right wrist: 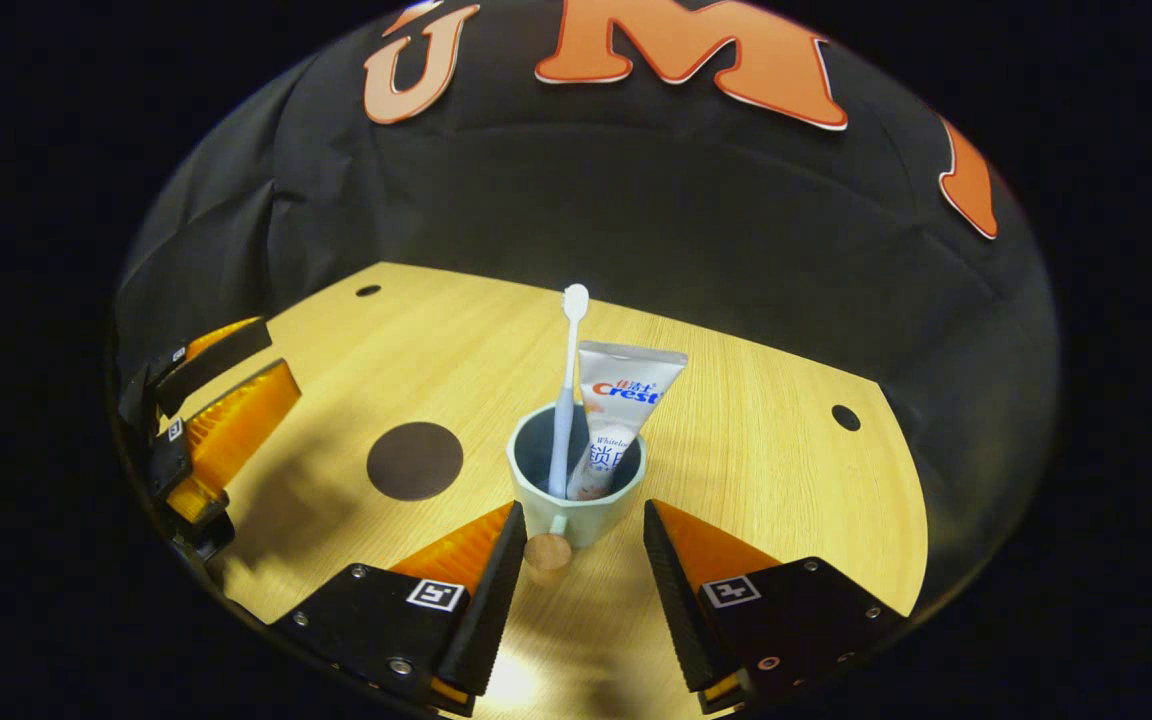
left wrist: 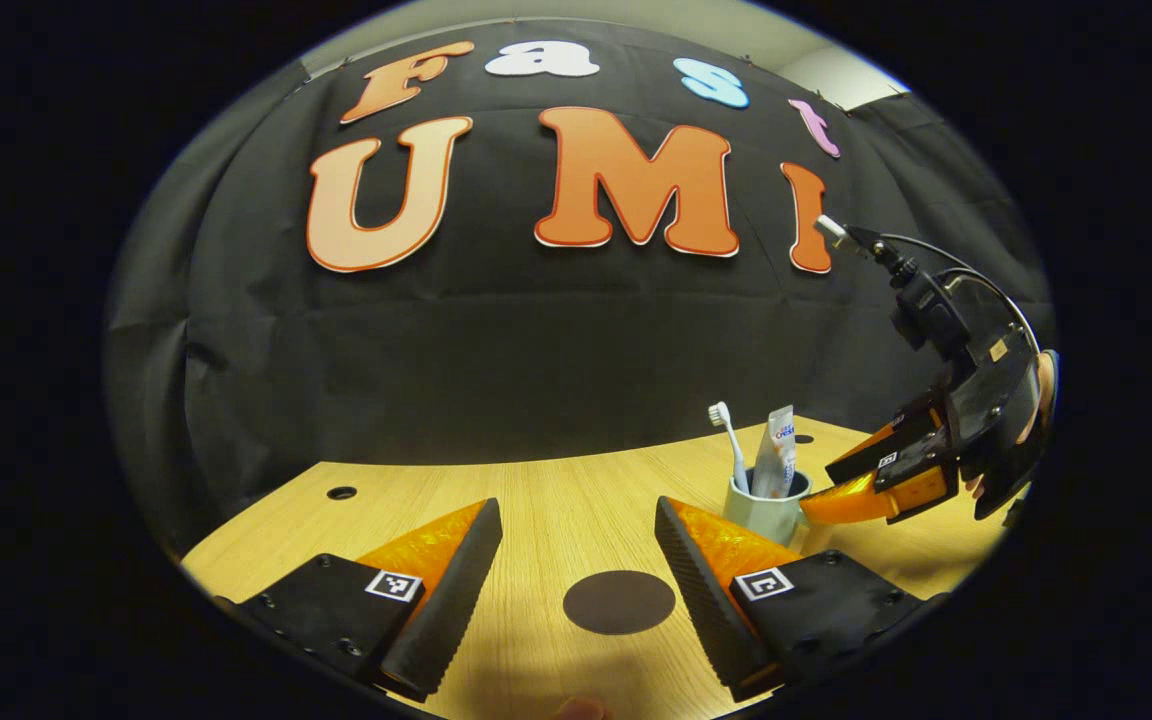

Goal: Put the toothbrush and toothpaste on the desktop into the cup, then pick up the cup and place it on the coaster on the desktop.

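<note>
We are looking along the right gripper (right wrist: 576, 545) at the cup (right wrist: 576, 480), and its fingers are standing wide, empty, one on each side of the cup's near wall without touching it. The brush (right wrist: 568, 390) and the paste (right wrist: 616, 415) are already sitting upright in the cup, so we are judging the loading done and the lift to the coaster (right wrist: 414, 460) as the step in hand.

Here is what we are worrying about. The cup has a small handle with a round wooden knob (right wrist: 547, 552) pointing straight at us, lying between the fingers; if they close on that instead of the wall, the cup may be twisting or slipping out. The brush and paste are standing tall and leaning on the rim, so a tilted lift could be tipping them out, or toppling the whole cup.

The cup is pale green, faceted, darker inside; the brush is white with its head up, the paste a white tube with its crimped end up. The cup is sitting mid-worktop, toward the right side, with the dark round coaster near it on the left.

From the left gripper view, the left gripper (left wrist: 576, 560) is hovering over the coaster (left wrist: 619, 601), fingers wide and holding nothing, so we are also watching it not blocking the landing spot.
</note>
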